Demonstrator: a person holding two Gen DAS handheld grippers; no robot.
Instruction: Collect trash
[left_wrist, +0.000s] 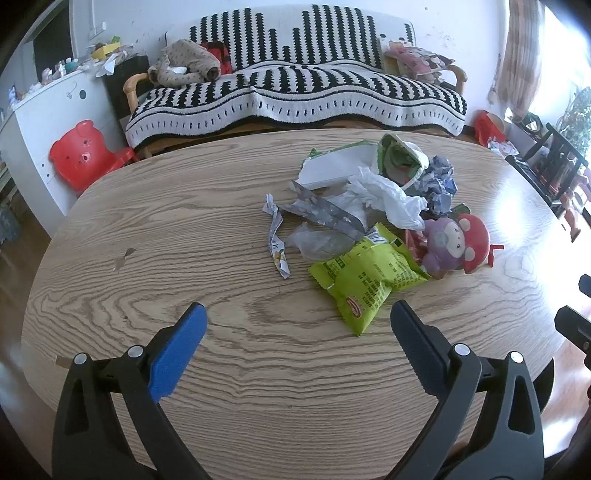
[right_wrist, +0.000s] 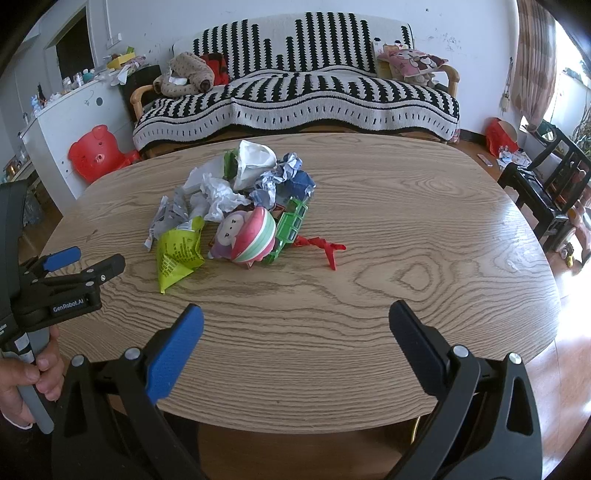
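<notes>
A heap of trash lies on the oval wooden table (left_wrist: 221, 369) (right_wrist: 406, 229). It holds a lime-green snack bag (left_wrist: 364, 284) (right_wrist: 177, 254), white crumpled plastic (left_wrist: 388, 195) (right_wrist: 221, 195), a silver wrapper (left_wrist: 325, 214), a twisted paper strip (left_wrist: 276, 236), blue-white crumpled paper (left_wrist: 439, 181) (right_wrist: 284, 177) and a green-white carton (left_wrist: 343, 166) (right_wrist: 251, 162). A round red-capped doll (left_wrist: 456, 243) (right_wrist: 247, 236), a green toy frame (right_wrist: 291, 225) and a red strip (right_wrist: 325, 247) lie there too. My left gripper (left_wrist: 297, 325) (right_wrist: 85, 262) stands open before the bag. My right gripper (right_wrist: 295, 325) is open and empty over the near edge.
A black-and-white striped sofa (left_wrist: 295, 88) (right_wrist: 295, 92) stands behind the table. A red bear-shaped stool (left_wrist: 85, 155) (right_wrist: 96, 151) and a white cabinet (left_wrist: 48, 110) are at the left. Black chairs (right_wrist: 546, 192) stand at the right. A hand (right_wrist: 22, 376) holds the left gripper's handle.
</notes>
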